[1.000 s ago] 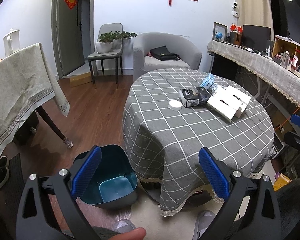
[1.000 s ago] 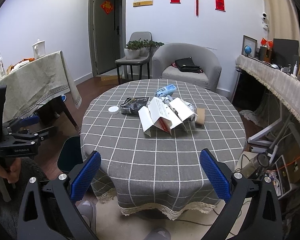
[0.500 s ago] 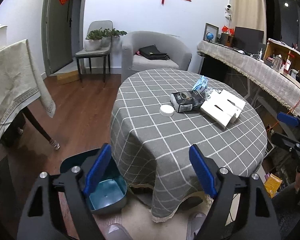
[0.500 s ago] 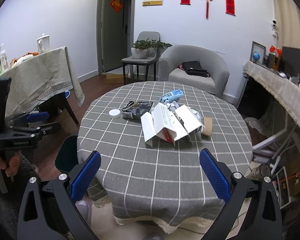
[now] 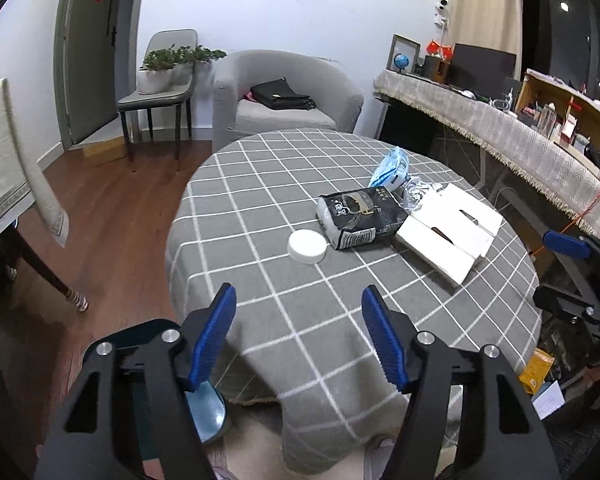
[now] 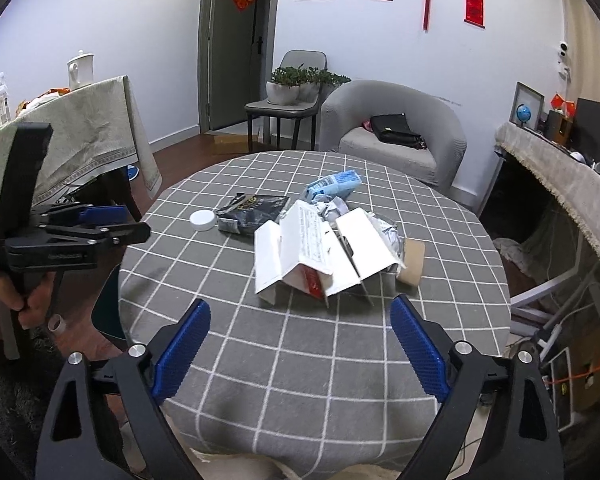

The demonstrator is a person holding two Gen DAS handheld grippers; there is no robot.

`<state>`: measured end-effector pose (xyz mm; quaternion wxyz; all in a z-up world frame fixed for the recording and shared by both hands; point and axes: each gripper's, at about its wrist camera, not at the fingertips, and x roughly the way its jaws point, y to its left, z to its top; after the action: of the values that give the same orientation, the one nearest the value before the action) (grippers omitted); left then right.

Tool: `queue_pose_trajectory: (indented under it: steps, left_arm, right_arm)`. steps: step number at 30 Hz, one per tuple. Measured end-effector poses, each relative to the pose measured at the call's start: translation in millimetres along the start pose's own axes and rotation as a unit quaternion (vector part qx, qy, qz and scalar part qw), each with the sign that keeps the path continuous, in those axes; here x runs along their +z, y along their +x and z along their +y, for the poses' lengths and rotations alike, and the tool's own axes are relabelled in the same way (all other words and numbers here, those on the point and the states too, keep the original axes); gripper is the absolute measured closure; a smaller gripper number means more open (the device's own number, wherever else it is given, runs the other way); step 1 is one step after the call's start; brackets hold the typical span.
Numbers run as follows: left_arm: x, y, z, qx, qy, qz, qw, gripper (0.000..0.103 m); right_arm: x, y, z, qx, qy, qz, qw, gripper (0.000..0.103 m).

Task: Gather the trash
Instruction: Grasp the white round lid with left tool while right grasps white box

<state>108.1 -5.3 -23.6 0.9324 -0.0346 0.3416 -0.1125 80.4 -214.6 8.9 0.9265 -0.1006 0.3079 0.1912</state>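
Observation:
Trash lies in a heap on the round table with a grey checked cloth (image 5: 300,320) (image 6: 300,360): a white round lid (image 5: 306,246) (image 6: 202,221), a black snack bag (image 5: 360,216) (image 6: 254,210), a blue packet (image 5: 392,166) (image 6: 334,184), a flattened white carton (image 5: 448,228) (image 6: 316,256), crumpled foil (image 6: 388,236) and a cardboard roll (image 6: 412,266). My left gripper (image 5: 298,300) hovers over the table's near edge, short of the lid; its jaws are closing with nothing between them. My right gripper (image 6: 302,312) hangs before the carton, jaws closing, empty. A blue-lined bin (image 5: 208,408) stands on the floor beside the table.
A grey armchair (image 5: 284,96) with a black bag and a chair with plants (image 5: 164,88) stand behind the table. A cloth-covered side table (image 6: 76,128) is at the left, a long draped counter (image 5: 500,144) at the right. Wooden floor lies between them.
Both grippers have moved in over the table toward the trash. The left gripper's jaws have narrowed clearly, the right one's slightly. The bin has slid mostly out of the left wrist view.

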Motion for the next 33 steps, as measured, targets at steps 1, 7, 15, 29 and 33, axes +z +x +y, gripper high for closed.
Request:
queue_pose_trajectory:
  steps: [1, 7, 15, 29, 33]
  left_arm:
    - [1.3, 5.2, -2.4, -0.002, 0.004, 0.002, 1.0000, 0.037]
    - [8.0, 26.9, -12.8, -0.008, 0.010, 0.007, 0.9999, 0.039]
    - [17.1, 46.0, -13.3, -0.005, -0.004, 0.014, 0.9999, 0.044]
    - [27.3, 62.8, -8.0, -0.004, -0.018, 0.022, 0.9996, 0.050]
    - [29.0, 65.1, -6.1, -0.017, -0.027, 0.022, 0.9993, 0.053]
  right_arm:
    - [0.2, 0.9, -1.5, -0.002, -0.003, 0.000, 1.000, 0.016]
    - [1.9, 10.7, -4.8, -0.003, -0.027, 0.010, 1.000, 0.033]
    - [7.9, 23.4, -8.7, -0.010, -0.062, 0.019, 0.998, 0.054]
    - [10.4, 53.4, 5.3, -0.044, -0.160, 0.039, 0.985, 0.078]
    - [12.9, 60.5, 17.1, -0.064, -0.199, 0.031, 0.977, 0.081]
